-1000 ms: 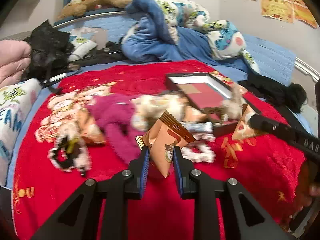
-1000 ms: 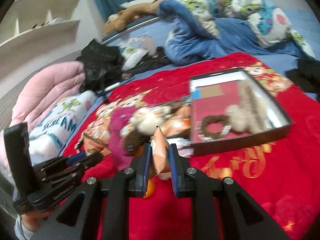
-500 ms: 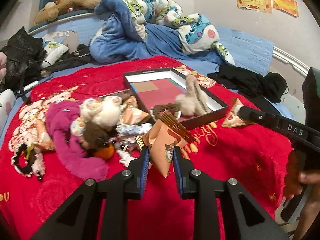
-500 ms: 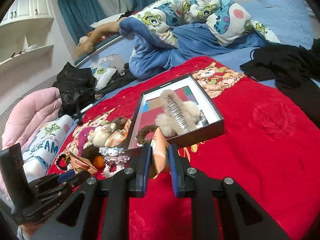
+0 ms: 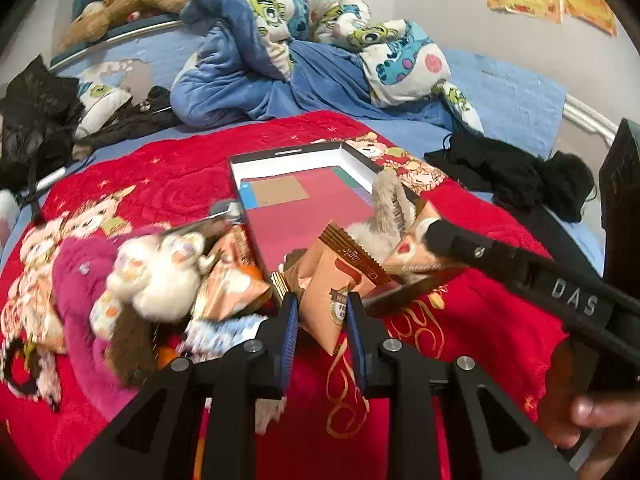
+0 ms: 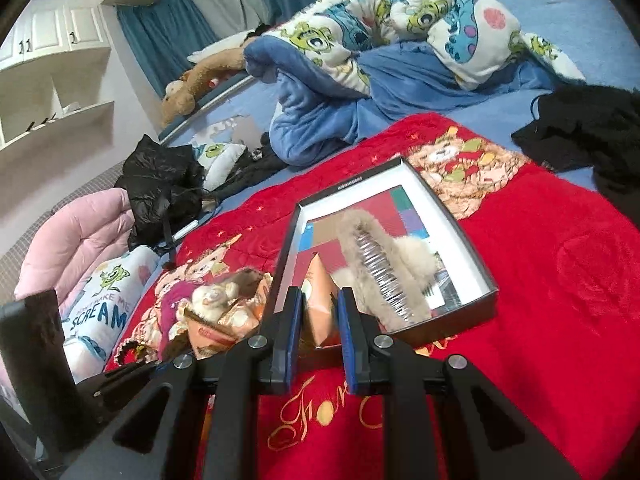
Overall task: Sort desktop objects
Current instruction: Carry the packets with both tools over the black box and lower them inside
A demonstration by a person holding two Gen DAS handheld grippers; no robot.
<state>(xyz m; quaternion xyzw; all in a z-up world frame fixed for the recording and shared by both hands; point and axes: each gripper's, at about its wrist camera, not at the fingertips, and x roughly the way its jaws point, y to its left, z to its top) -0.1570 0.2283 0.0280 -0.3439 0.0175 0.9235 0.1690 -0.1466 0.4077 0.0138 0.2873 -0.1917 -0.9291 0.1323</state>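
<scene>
Bedroom clutter frames the work: a bed spread with a red blanket, a heap of blue and cartoon-print bedding behind it, dark clothes off to the side. On the blanket lies a shallow open box with a red floor, and a fluffy beige hair clip already sits inside it. Beside the box, on its left in both views, is a loose pile of plush toys, snack packets and hair ties not yet sorted.

Each hand carries one item. The left gripper has its jaws narrowed onto an orange snack packet, held upright with its crimped brown edge on top. The right gripper has its jaws closed tight on a second orange packet, which hangs over the near edge of the box; in the left view that gripper reaches in from the right, its tip close to the box's near corner.

The step in hand looks like the carry toward the box, both packets lifted clear of the pile. Next, each packet probably needs to be brought over the box's open floor, clear of the hair clip, and lowered before the jaws part. The two grippers sit close together, so releasing one at a time would likely avoid a clash.
</scene>
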